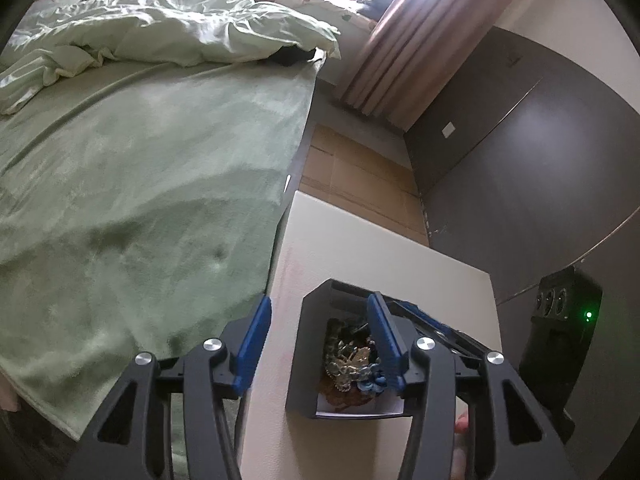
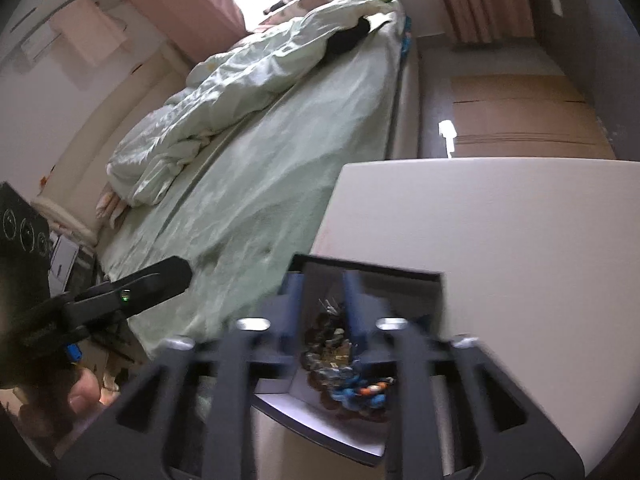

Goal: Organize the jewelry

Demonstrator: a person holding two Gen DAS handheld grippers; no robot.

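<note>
tongs [image 1: 320, 344]: black frame | blue fingers [image 1: 382, 334] | silver screws (round)

This is a bedroom in a home. A wide bed [image 1: 152, 168] fills most of it, spread with a pale green blanket, and a rumpled duvet [image 1: 172, 28] is heaped at its far end. Beyond the bed, pink curtains [image 1: 396, 52] hang at a bright window. A white bench [image 2: 500, 248] stands just beside the bed, over wood-look flooring [image 1: 356, 176].
</note>
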